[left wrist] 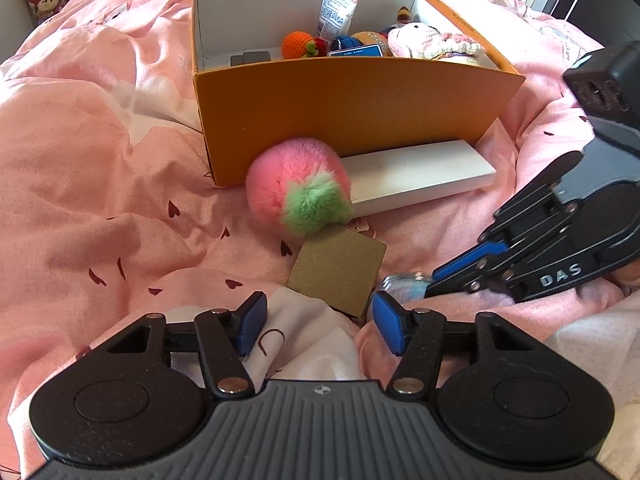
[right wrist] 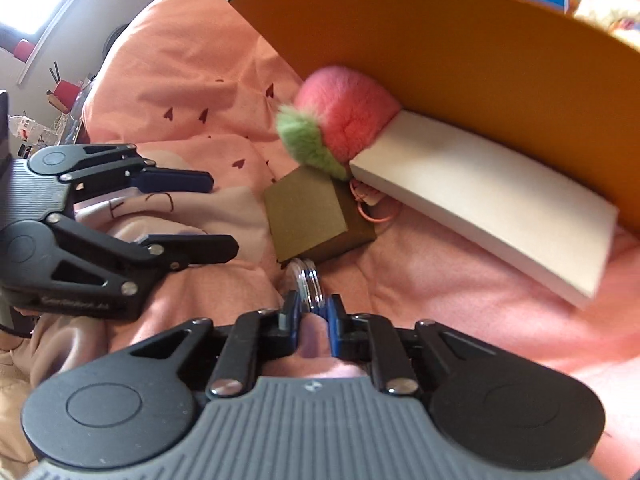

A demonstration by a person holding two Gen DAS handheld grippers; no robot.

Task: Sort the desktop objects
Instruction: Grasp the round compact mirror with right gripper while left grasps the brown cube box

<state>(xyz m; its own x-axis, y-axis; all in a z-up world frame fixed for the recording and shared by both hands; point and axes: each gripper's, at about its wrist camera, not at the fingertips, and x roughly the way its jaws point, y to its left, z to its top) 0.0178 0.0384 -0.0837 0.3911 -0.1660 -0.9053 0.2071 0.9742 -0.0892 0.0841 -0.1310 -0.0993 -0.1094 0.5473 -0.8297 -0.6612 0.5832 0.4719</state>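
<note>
My right gripper [right wrist: 312, 308] is shut on a silver metal key ring [right wrist: 309, 280], which stands upright between the blue pads just in front of a small olive-brown box [right wrist: 308, 208]. In the left wrist view the right gripper [left wrist: 430, 285] comes in from the right with the key ring [left wrist: 404, 285] at its tips. My left gripper [left wrist: 320, 320] is open over a white fold of the bedding, just short of the olive-brown box [left wrist: 340, 268], and holds nothing. A fluffy pink and green pompom [left wrist: 296, 184] lies against the orange box [left wrist: 340, 108].
A flat white box [left wrist: 416, 172] lies along the orange box's front wall. Inside the orange box are a white tube [left wrist: 336, 8], a crochet orange [left wrist: 298, 45], a blue card [left wrist: 356, 52] and a crochet doll [left wrist: 424, 40]. Rumpled pink bedding [left wrist: 100, 180] surrounds everything.
</note>
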